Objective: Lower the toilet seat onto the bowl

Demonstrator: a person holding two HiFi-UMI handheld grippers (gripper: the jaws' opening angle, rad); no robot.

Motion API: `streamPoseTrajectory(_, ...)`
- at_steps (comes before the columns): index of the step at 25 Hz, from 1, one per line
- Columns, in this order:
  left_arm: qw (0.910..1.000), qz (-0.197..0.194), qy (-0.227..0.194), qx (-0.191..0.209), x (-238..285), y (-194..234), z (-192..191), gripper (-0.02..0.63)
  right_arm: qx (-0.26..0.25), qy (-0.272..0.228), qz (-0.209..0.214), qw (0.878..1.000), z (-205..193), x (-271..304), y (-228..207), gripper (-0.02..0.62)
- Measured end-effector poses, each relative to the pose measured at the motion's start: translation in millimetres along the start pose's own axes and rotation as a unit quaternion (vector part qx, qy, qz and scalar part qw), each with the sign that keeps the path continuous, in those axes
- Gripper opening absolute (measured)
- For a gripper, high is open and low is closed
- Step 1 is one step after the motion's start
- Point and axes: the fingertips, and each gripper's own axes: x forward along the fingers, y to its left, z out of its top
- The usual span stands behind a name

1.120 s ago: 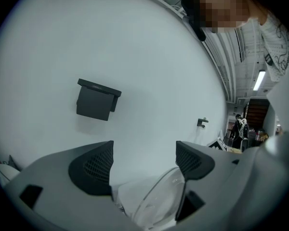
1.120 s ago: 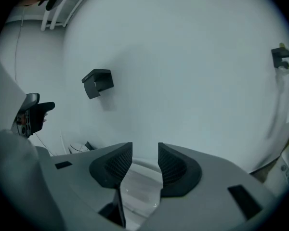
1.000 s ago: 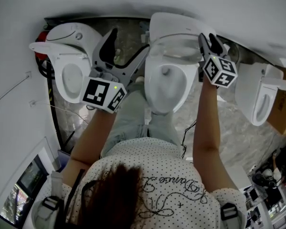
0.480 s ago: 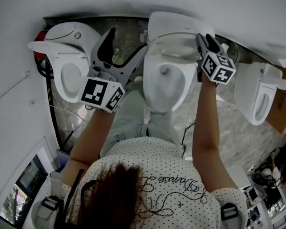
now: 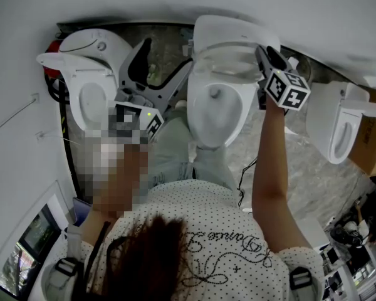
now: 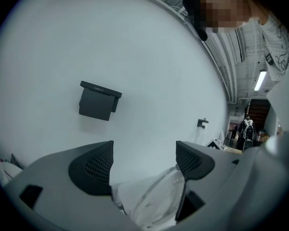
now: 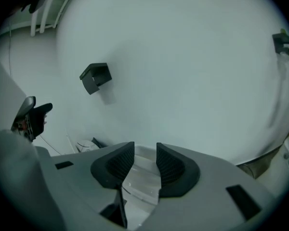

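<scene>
"Start at the left. What's there?"

"Another toilet [image 5: 88,83] stands against the wall. Just right of it is my left gripper [image 5: 166,58], with its marker cube near my hand. Seen along its jaws, it faces the white wall [image 6: 149,57]. The jaws stand wide apart and the pads [image 6: 97,170] touch nothing. A dark box [image 6: 98,101] is fixed to the wall beyond them."

"So that one is empty. Where's the toilet seat?"

"The toilet seat [image 5: 229,64] belongs to the middle toilet, straight ahead of me. It stands raised, leaning back above the bowl [image 5: 216,111], and is not down on the rim."

"Does anything have hold of it?"

"My right gripper [image 5: 269,50] is at the seat's right edge, with its marker cube [image 5: 287,89] turned toward me. Its jaws have just been closing and now leave only a narrow gap. Looking along the right gripper [image 7: 145,165] itself, I see a glossy white strip of the seat filling that gap from pad to pad. I read that as a grip on the seat's edge."

"And further right?"

"A third toilet [image 5: 338,127] stands apart from the middle one, on the grey marbled floor [image 5: 301,168]."
</scene>
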Motion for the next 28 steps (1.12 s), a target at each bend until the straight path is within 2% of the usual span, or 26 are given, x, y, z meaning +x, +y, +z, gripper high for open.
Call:
streamPoseTrajectory(4,1.0000,0.000,-0.001,0.000,-4,-6,0,0.389,0.041,0.005,0.046,0.998,-7,-11,3,0.161)
streamPoseTrajectory(11,0.9999,0.007,-0.007,0.004,-19,-20,0,0.389,0.037,0.051,0.100,0.993,-20,-27,15,0.164)
streamPoseTrajectory(15,0.9999,0.011,-0.009,0.005,-29,-32,-1,0.389,0.036,0.078,0.127,0.988,-34,-44,22,0.212)
streamPoseTrajectory(17,0.9998,0.014,-0.010,0.006,-34,-38,-1,0.388,0.037,0.087,0.138,0.986,-44,-53,27,0.215)
streamPoseTrajectory(23,0.9995,0.022,-0.020,0.010,-47,-62,-1,0.390,0.012,0.102,0.144,0.984,-75,-88,44,0.213)
streamPoseTrajectory(28,0.9989,0.032,-0.031,0.013,-63,-84,-1,0.388,-0.048,0.119,0.134,0.983,-92,-108,56,0.218)
